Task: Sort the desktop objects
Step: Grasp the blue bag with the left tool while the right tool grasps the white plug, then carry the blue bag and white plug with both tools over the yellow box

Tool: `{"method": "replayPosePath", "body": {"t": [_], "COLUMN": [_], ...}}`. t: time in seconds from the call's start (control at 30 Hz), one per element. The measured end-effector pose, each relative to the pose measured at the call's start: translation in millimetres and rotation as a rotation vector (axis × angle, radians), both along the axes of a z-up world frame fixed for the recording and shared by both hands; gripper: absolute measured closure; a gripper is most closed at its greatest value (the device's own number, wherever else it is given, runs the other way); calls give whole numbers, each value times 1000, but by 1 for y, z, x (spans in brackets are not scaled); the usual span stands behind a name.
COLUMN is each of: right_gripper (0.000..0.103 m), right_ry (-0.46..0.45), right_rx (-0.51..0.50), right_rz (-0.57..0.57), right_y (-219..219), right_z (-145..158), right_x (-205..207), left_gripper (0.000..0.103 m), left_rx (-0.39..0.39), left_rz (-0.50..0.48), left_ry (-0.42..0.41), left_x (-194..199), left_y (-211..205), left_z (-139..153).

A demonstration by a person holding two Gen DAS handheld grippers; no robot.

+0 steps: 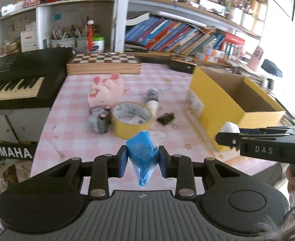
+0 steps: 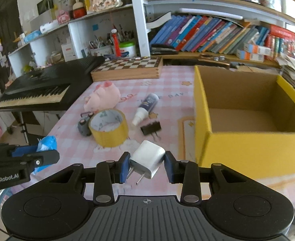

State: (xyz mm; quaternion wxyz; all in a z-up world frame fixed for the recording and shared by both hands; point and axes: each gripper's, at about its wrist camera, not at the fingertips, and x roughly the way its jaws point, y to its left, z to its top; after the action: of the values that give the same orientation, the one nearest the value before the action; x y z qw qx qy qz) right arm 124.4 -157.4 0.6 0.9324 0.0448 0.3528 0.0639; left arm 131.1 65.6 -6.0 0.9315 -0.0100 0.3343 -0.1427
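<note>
Both grippers are loaded, and the step in hand looks like carrying the two items to the open yellow cardboard box that stands on the right of the pink checked surface.

The right gripper has its blue-padded fingers clenched on a white hard-plastic wall charger, which sits tilted with its two metal prongs pointing down and toward the camera. The left gripper is clamped on a crumpled blue plastic packet, soft and crinkly, with its tail hanging below the fingers.

To do it well, I judge the right gripper should go first, since the box is just beside it. It should lift clear of the near wall, move over the bare brown floor of the box and let go low, so the smooth, rigid charger neither bounces nor slips from its skewed hold on the way. The packet is light and yielding, so a firm squeeze suits it; its loose tail might snag on the box rim.

Left on the surface, near one another:
- a wide roll of yellow tape, standing on its edge face
- a pink plush toy
- a white-capped glue bottle, lying down
- a black metal binder clip
- a small grey object touching the roll, which I cannot identify
</note>
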Motion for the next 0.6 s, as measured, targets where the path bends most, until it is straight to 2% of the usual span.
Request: {"method": "replayPosePath", "body": {"t": [0.6], "right_gripper": [67], "right_ry": [46], "right_rx": [28], "right_rz": [-149], "right_y": [-29], "right_z": [-4], "right_x": [-104], "left_gripper": [74], "left_rx": [6], "left_rz": [-216], "left_ry": [-9], "left_x": [-75], "left_y": [-43], "left_z": [5]}}
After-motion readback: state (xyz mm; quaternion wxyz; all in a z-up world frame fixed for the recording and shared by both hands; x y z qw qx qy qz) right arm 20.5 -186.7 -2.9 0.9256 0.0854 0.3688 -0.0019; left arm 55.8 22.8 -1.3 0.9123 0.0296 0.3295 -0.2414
